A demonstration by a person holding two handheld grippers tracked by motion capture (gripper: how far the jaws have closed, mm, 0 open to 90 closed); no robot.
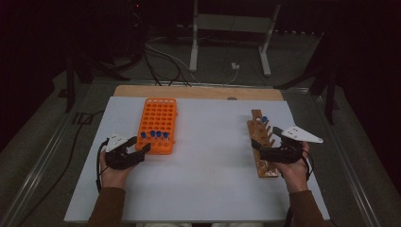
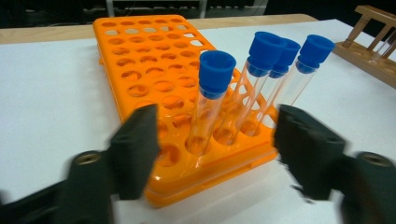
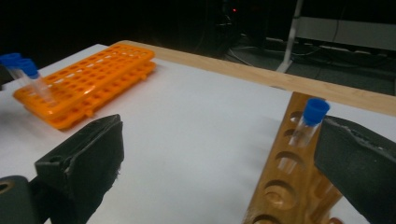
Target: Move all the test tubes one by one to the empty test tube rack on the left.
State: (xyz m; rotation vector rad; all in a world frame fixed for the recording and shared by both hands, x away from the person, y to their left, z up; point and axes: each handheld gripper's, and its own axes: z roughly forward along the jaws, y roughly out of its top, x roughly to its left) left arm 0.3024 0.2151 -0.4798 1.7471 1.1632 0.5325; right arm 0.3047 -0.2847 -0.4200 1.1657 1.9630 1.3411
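The left gripper (image 1: 142, 151) sits at the near end of the orange rack (image 2: 140, 60), jaws spread wide with nothing pressed between them; straight ahead of it, in the gap between the jaws but touching neither, the nearest blue-capped tube (image 2: 211, 100) stands in a near-row hole, long axis upright and leaning slightly away; three more capped tubes (image 2: 273, 79) stand just beyond and to its right. So that tube looks freshly seated and released, and this hand is the nearer one to the rack. Across the white table (image 1: 213, 156), the right gripper (image 1: 257, 144) hovers at the wooden rack (image 3: 285, 186), jaws also wide apart, empty; the last capped tube (image 3: 309, 122) stands upright ahead of it, close by its right jaw, likely the next pick.
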